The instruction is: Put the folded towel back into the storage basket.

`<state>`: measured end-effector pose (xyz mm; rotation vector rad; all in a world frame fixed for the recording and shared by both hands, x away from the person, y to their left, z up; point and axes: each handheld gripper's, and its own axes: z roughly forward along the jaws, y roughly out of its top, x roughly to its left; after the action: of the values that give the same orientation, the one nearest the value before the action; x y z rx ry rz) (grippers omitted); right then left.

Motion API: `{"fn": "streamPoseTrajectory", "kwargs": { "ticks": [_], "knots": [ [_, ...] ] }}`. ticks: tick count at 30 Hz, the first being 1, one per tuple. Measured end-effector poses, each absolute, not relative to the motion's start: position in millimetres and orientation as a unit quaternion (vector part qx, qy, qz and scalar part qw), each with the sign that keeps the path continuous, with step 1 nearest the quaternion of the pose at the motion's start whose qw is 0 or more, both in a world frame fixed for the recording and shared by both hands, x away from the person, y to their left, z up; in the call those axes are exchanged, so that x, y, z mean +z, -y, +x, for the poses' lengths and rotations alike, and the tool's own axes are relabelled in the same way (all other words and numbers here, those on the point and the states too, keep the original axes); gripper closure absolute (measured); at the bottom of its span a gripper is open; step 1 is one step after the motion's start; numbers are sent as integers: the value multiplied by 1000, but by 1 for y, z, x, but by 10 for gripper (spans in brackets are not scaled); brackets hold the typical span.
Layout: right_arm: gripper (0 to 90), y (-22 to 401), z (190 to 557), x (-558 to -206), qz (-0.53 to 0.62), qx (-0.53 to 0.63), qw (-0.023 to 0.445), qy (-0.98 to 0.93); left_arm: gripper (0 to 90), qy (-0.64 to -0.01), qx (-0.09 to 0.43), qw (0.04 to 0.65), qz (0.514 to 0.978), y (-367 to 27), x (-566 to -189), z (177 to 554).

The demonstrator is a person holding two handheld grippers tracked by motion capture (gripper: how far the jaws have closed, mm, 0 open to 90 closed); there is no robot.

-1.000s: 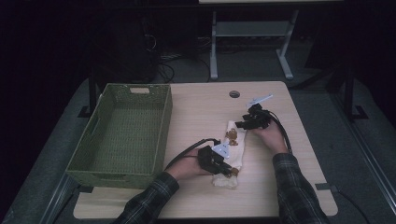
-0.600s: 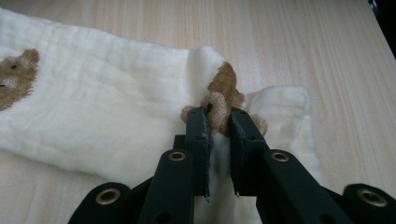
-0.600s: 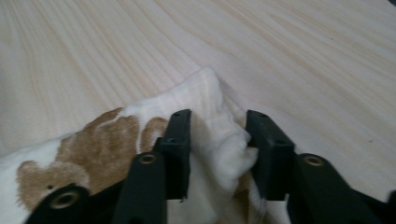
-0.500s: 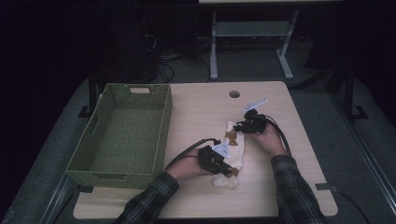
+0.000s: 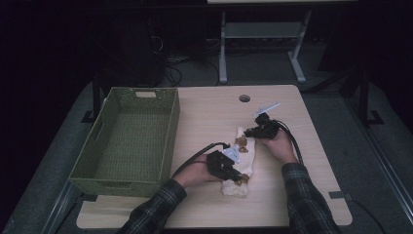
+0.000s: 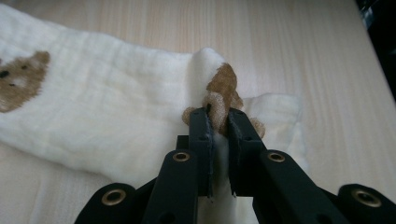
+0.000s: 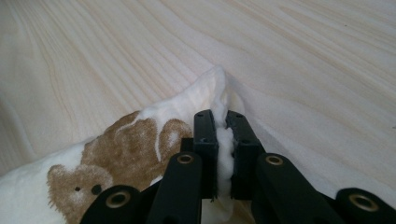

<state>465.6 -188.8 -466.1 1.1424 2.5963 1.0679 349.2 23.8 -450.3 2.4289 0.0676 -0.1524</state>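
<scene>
Cloth: the cream cloth (image 5: 238,168) with brown bear prints lies rumpled on the counter (image 5: 214,112), lower centre of the high view, just right of the green basket (image 5: 127,141) and apart from it.
Left gripper: your left gripper (image 5: 233,174) sits at the near end of the cloth, lower centre of the frame. In the left gripper view its jaws are clamped on a raised fold of fabric at a brown print (image 6: 223,93), so you have that end pinched.
Right gripper: your right gripper (image 5: 254,131) is at the far end of the cloth, centre right of the high view. Its jaws have just been closing, and in the right gripper view a ridge of white fabric (image 7: 224,140) is squeezed between them, beside a bear print (image 7: 135,144).
Done so far: both ends appear to be gripped, one in each gripper.
Still to do: the cloth is not yet lifted or spread; it rests bunched on the counter. Judging by the layout, you probably mean to raise it, straighten or fold it, and perhaps move it to the basket.
Basket: it holds nothing that can be made out in the high view.
Watch: each pinch takes only a thin fold, so it could slip when you lift.
</scene>
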Motion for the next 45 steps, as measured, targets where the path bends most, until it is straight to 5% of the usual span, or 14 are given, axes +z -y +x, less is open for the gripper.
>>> {"fn": "streamPoseTrajectory", "kwargs": {
  "ticks": [45],
  "knots": [
    [839, 159, 466, -348, 309, 405, 97, -855, 817, -37, 8, 389, 921, -80, -311, 351]
  ]
}}
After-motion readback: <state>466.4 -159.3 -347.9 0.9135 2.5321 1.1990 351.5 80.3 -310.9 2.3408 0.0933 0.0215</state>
